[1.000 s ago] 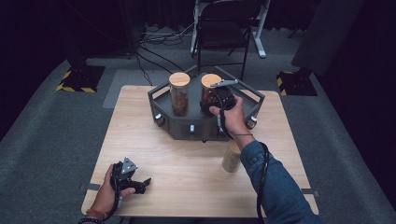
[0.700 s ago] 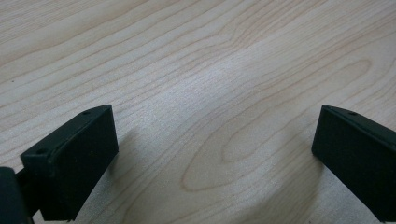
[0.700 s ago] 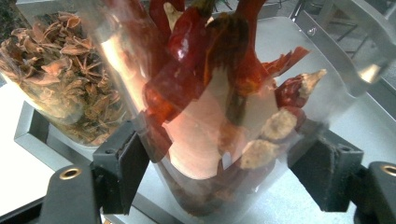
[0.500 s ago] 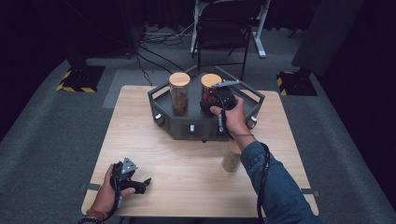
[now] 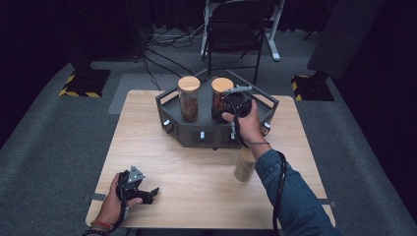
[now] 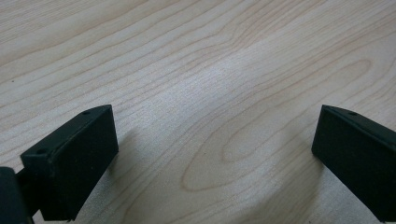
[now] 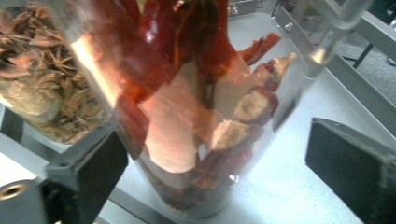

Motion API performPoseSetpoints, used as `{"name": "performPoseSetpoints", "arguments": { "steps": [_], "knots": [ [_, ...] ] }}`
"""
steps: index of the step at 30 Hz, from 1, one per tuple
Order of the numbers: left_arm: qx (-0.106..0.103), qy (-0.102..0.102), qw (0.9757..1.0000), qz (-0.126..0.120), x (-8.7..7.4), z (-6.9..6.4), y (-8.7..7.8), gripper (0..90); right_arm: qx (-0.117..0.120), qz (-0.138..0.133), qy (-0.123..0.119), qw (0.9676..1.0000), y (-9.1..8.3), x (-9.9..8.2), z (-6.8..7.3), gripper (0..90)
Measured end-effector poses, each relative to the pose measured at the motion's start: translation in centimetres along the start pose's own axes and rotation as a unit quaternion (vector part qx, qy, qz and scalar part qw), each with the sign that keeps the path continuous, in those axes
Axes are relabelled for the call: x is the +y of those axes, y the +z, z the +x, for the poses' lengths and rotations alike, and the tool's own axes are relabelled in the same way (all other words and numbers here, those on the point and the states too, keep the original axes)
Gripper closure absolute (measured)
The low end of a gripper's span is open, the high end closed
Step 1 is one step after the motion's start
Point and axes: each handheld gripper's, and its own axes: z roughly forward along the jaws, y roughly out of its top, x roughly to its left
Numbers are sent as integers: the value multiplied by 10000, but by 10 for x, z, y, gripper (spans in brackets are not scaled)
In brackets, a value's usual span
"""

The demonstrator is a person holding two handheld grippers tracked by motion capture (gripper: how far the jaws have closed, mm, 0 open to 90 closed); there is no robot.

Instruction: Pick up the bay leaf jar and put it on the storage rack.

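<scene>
Your left gripper [image 5: 147,193] rests at seven o'clock on the table [image 5: 196,172], jaws wide apart over bare wood. At one o'clock in the dark tray [image 5: 263,101], beside the jar of brown spices [image 5: 189,98], stands the cork-lidded glass jar [image 5: 220,98] packed with red dried chillies. Your right gripper [image 7: 215,154] has just opened, its jaws either side of that jar but off the glass; your hand hides its lower right in the high view.

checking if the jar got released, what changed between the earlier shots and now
The right claw has just been opening: its jaws now stand apart on either side of the jar of red chillies, which stands on the black tray and is let go, not lifted. The hand did not visibly move. Unchanged: the left claw resting open on the table, the other jar on the tray, and the jar on the table.
</scene>
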Motion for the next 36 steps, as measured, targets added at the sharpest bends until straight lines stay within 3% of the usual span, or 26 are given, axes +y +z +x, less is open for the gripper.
{"name": "performPoseSetpoints", "arguments": {
  "steps": [2, 11, 18, 28, 36],
  "knots": [
    [0, 2, 10000, 1, 0, 0, 0, 2, 93, 17, -70, 9999, 0, -1, 0, 22],
    [0, 0, 10000, 0, 0, 0, 0, 3, 120, -32, -261, 9996, -8, -3, -4, 22],
    [2, 0, 10000, -1, 0, 0, 0, 2, 179, 12, -545, 9984, -20, -6, -9, 21],
    [1, -1, 10000, -1, 0, 0, 0, 2, 322, 23, -886, 9955, -45, -16, -21, 22],
    [2, 0, 10000, 1, 0, 0, 0, 3, 451, 57, -1192, 9918, -65, -29, -22, 21]
  ]
}}
